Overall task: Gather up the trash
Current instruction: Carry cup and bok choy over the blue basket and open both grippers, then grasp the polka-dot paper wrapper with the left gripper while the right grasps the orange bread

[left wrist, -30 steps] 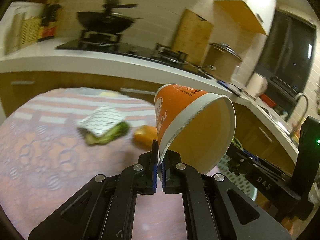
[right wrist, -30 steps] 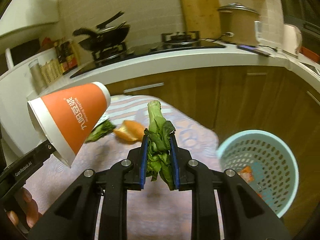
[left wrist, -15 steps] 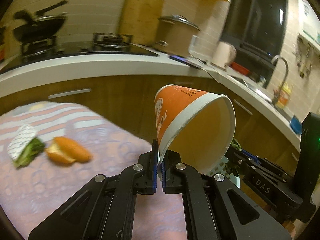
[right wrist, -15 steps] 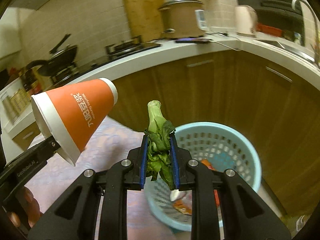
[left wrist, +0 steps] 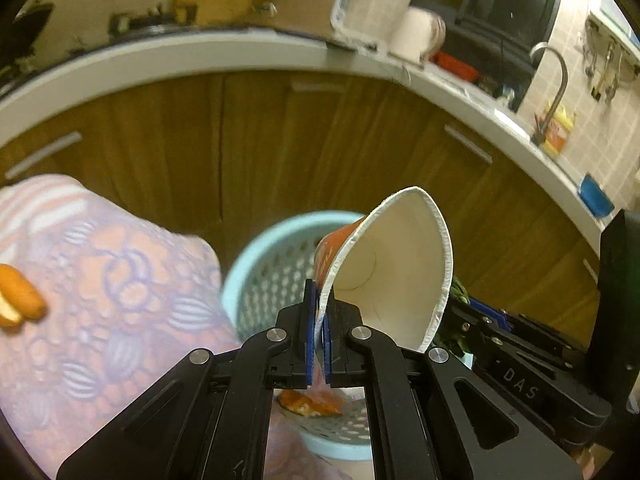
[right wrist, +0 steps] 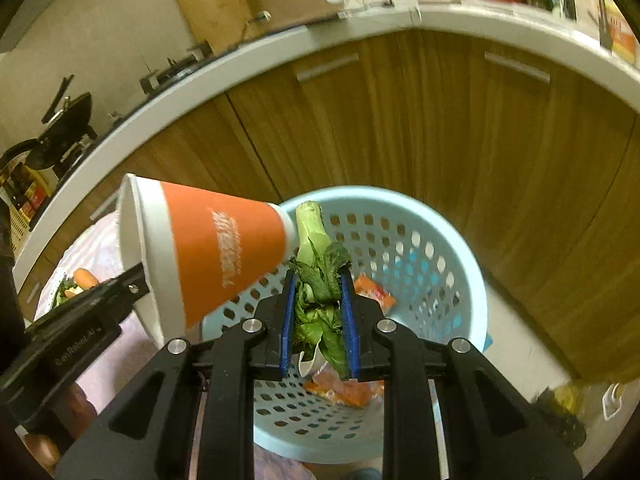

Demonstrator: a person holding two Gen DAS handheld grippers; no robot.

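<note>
Partly done. Blue basket (right wrist: 452, 240) on the floor already has some orange scraps inside. Paper cup (left wrist: 396, 268) pinched tight at its rim by the left hand-held gripper (left wrist: 318, 340), above the basket. Green leafy stalk (right wrist: 318, 280) squeezed in the right hand-held gripper (right wrist: 318, 320), also over it, not dropped yet. Orange peel (left wrist: 18, 294) left on the table (left wrist: 120, 280), far left.
</note>
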